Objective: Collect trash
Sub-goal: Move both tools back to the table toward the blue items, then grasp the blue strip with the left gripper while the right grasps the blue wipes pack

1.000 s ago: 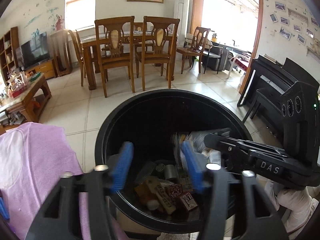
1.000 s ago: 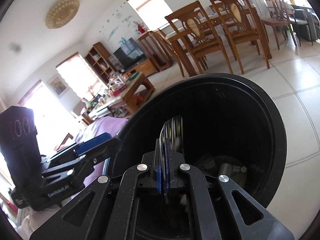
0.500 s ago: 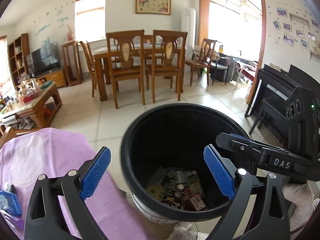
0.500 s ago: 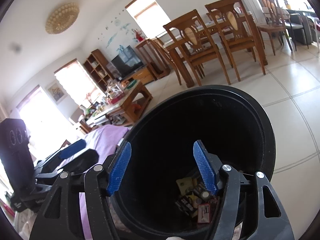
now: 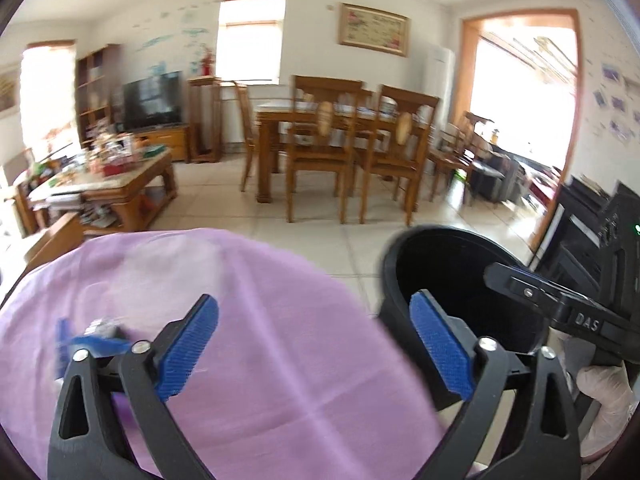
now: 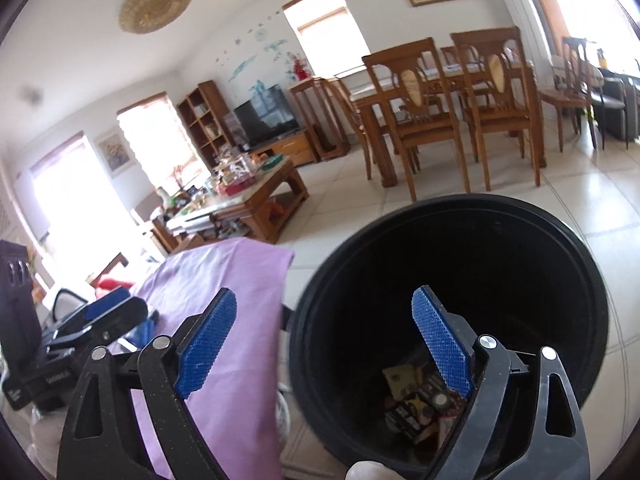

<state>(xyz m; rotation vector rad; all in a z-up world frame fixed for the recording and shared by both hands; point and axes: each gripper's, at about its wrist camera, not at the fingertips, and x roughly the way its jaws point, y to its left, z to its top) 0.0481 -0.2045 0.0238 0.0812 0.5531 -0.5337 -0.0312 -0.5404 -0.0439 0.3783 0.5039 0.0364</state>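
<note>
Both grippers are spread wide with nothing between the blue pads, and both are opening at this moment. In the left wrist view, the left gripper hangs over a purple cloth that fills the lower left and centre of the frame; its right pad stands in front of the wall of a black trash bin at the lower right, but I see no contact with it. On the cloth at the far lower left lies a small heap of blue and silvery scraps, too blurred to name, just beside the gripper's left arm.

In the right wrist view, the right gripper straddles the near rim of the bin: its left pad is over the cloth, its right pad over the bin's dark mouth. Down at the bottom of the bin, at the lower centre-right of that frame, sits the collected trash: small cartons and wrappers, yellow, black and red, lying in a jumble.

The left gripper shows again at the lower left edge of the right wrist view, over the cloth. A gloved hand holds the right tool at the lower right edge of the left wrist view.

Behind, a wooden dining table with chairs stands at centre, and a cluttered coffee table at left.
</note>
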